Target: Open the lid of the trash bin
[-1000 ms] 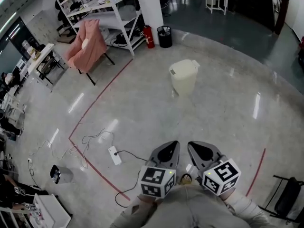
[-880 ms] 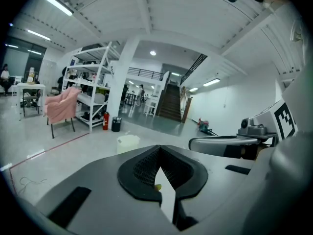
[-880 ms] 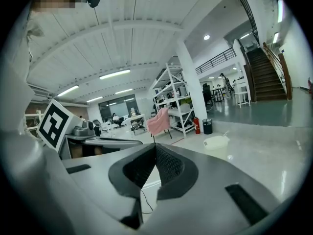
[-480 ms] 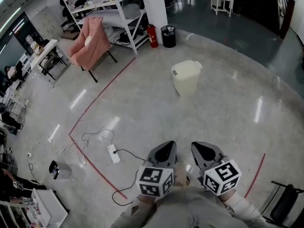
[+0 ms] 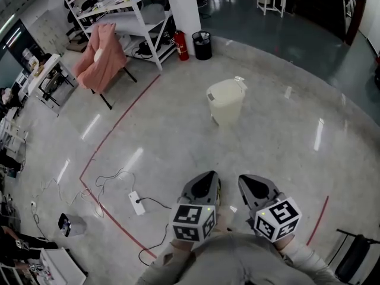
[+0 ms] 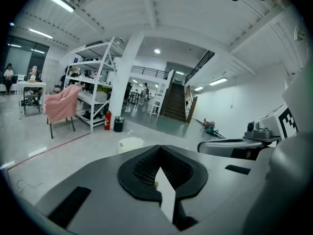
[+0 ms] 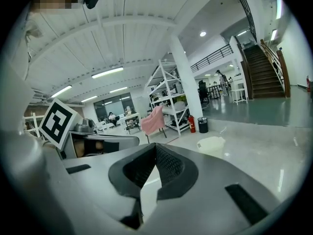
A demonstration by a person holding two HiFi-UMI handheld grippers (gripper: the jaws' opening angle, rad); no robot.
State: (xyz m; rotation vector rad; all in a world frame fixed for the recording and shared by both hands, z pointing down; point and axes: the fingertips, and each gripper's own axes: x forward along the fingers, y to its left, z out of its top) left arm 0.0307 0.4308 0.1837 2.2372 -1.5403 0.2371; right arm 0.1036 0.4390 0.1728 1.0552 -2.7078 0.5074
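Note:
The cream trash bin stands on the polished floor well ahead of me, its lid down. It shows small beyond the jaws in the left gripper view and the right gripper view. My left gripper and right gripper are held side by side close to my body, far short of the bin. On both, the jaws meet at the tips with nothing between them.
A red tape line crosses the floor on the left, with a white power strip and loose cable near it. Behind the bin are a small black wastebasket, a fire extinguisher, white shelving and a pink-draped chair. A black chair stands at lower right.
The head view has swayed slightly, and the bin sits a little lower and further left in it. Both grippers stay shut in front of my body.

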